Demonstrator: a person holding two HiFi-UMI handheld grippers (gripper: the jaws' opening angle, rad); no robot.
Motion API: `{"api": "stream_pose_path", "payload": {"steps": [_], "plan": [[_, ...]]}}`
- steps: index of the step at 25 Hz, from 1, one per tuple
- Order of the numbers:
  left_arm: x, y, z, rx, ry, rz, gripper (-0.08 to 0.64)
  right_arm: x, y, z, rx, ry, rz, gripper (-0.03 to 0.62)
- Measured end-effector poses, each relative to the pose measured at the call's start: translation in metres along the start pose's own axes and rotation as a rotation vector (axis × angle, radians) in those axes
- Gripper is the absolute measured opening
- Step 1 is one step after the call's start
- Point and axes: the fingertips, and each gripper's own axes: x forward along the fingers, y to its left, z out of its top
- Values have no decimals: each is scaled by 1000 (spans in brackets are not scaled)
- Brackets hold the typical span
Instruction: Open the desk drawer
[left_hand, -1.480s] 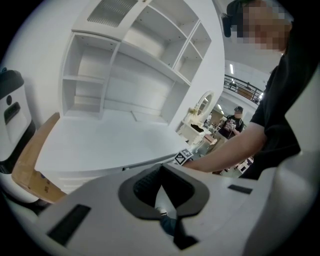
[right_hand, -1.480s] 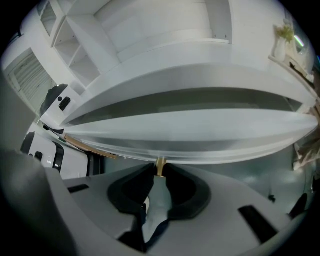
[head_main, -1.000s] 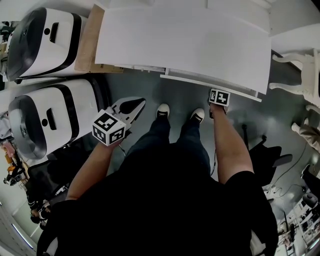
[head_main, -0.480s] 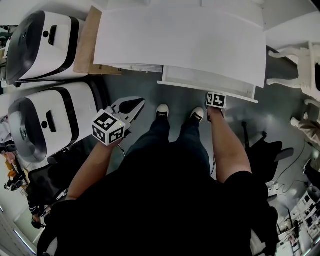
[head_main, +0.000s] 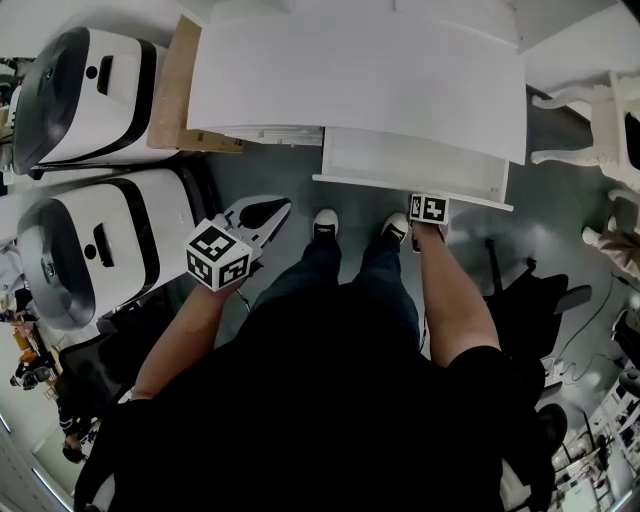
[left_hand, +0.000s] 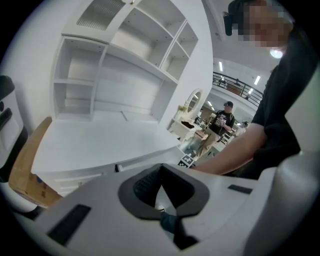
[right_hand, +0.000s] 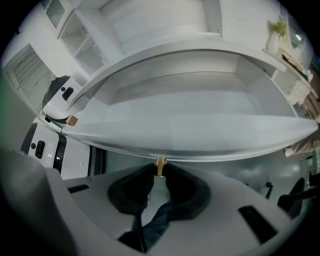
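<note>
Jaws of right gripper (right_hand: 159, 173) clenched on one brass knob (right_hand: 160, 163), one drawer (head_main: 410, 160) open, left gripper (left_hand: 161, 169) jaws closed, empty

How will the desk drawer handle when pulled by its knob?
The drawer looks empty and shallow, so probably light and free-sliding. Its panels look rigid; flex seems unlikely. The knob is small, smooth metal, so the right hand-held gripper pinching it might slip on an off-axis pull.
</note>
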Motion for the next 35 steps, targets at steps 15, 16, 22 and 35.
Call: {"api": "stream_pose_path", "payload": {"steps": [15, 16, 22, 35], "plan": [[1, -13, -8, 34, 28, -43, 8, -10, 6, -45, 4, -2, -4, 75], [1, -14, -9, 36, 30, -47, 8, -11, 6, -48, 6, 0, -5, 75], [1, -17, -11, 51, 40, -63, 8, -13, 9, -60, -7, -3, -6, 75], [9, -29, -14, 83, 54, -94, 8, -19, 16, -93, -57, 10, -17, 75]]}}
